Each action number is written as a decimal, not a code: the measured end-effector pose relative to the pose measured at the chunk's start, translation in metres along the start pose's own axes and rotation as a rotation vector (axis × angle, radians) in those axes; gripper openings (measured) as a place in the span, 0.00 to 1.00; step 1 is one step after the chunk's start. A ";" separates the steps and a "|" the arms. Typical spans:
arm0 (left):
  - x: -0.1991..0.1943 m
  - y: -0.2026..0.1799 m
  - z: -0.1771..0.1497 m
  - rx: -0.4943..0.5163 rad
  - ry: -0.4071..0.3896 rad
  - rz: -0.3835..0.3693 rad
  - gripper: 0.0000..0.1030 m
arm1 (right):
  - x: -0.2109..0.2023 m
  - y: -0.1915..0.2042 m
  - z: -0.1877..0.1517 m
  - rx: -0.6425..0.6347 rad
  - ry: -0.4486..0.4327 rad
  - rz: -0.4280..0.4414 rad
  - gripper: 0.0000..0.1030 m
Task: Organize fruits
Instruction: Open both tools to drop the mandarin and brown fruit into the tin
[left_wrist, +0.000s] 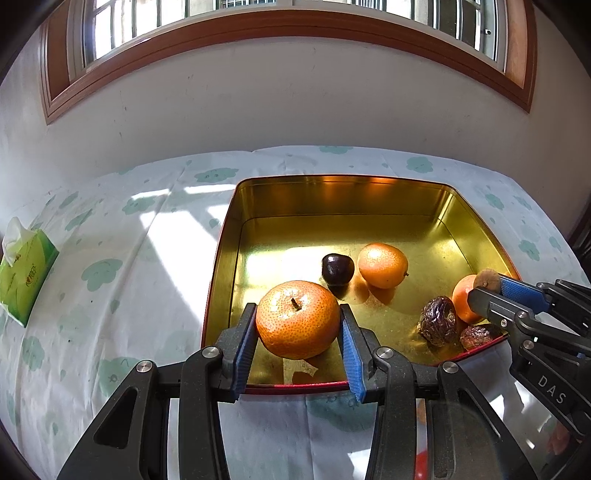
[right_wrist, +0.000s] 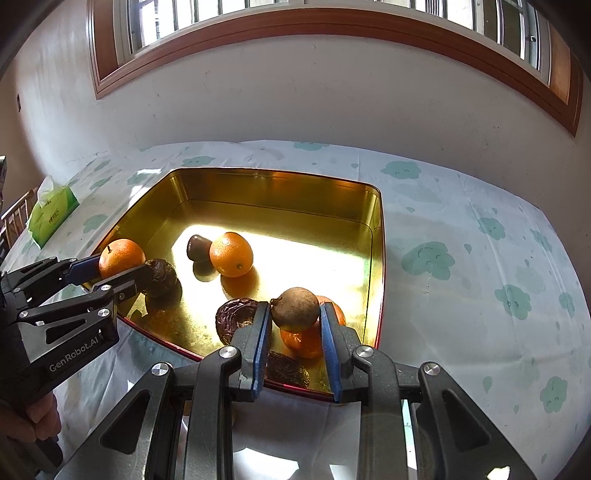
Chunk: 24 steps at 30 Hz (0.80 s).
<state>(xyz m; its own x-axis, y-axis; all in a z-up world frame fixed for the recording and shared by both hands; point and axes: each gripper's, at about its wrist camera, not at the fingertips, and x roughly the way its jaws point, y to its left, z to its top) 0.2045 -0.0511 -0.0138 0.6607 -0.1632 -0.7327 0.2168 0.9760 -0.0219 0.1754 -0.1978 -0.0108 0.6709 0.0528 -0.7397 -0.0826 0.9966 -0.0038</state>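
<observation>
Gold metal tin, squarish with rounded corners and a red outer rim, sits on a white tablecloth printed with pale green clouds. Left gripper pinches a pebbled, stemmed mandarin between ribbed blue pads, over the tin's near edge. Right gripper pinches a fuzzy brown kiwi above the near right corner, over a second orange fruit. On the tin's floor: a smooth oval kumquat-like orange beside a glossy dark cherry; wrinkled dates toward the near side. Green tissue box lies well off left.
</observation>
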 end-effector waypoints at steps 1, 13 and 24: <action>0.000 0.000 0.000 -0.001 0.000 0.000 0.42 | 0.000 0.000 0.000 0.000 -0.002 0.000 0.25; -0.004 -0.005 0.001 0.020 -0.005 0.028 0.51 | -0.002 0.000 0.001 0.008 -0.011 -0.008 0.42; -0.025 -0.009 -0.005 0.036 -0.027 0.021 0.56 | -0.024 -0.001 -0.002 0.006 -0.031 -0.015 0.45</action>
<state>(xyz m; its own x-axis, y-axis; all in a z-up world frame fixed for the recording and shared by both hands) 0.1824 -0.0553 0.0015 0.6845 -0.1474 -0.7140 0.2280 0.9735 0.0176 0.1573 -0.1998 0.0055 0.6946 0.0395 -0.7183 -0.0681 0.9976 -0.0110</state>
